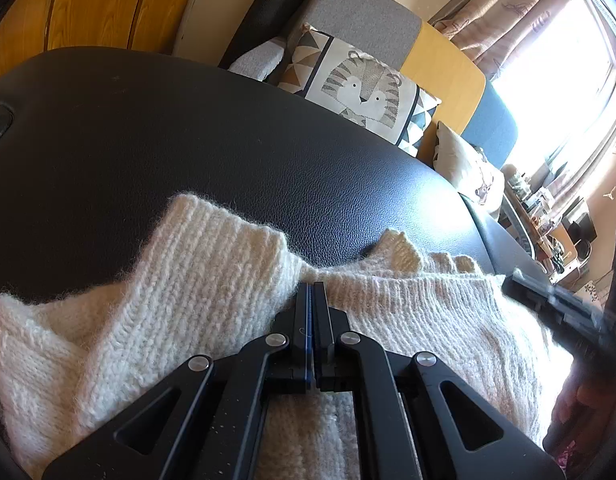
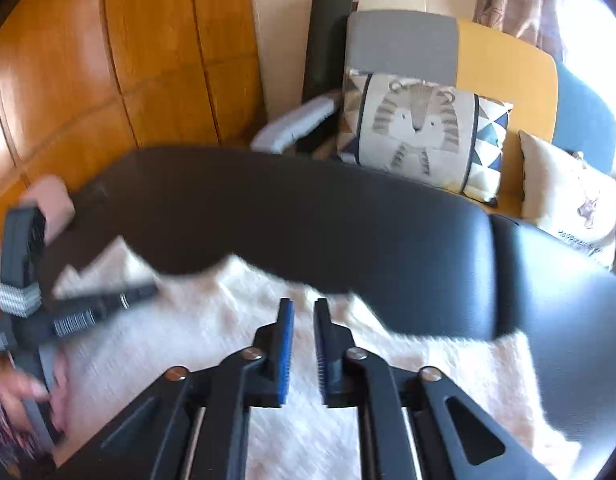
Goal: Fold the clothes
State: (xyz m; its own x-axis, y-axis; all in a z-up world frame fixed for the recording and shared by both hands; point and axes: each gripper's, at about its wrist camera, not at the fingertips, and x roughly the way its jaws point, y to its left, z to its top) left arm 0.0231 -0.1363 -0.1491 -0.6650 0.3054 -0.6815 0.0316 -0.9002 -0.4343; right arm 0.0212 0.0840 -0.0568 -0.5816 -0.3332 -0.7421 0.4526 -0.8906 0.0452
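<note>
The cream knit sweater is being spread on the black padded surface. Its fabric is being pinched by the left gripper, jaws together. The right gripper is being held slightly apart, empty; a rushed regrasp is likely to drag the fold askew. No writing is being shown legibly.

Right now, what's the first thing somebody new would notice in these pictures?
Probably the fluffy cream sweater, spread on the black padded surface right in front of both grippers. Next, the tiger cushion on the sofa behind it, near the bright window. The left gripper sits shut at the sweater, while the right gripper hovers above it with a small gap and nothing between its fingers.
</note>
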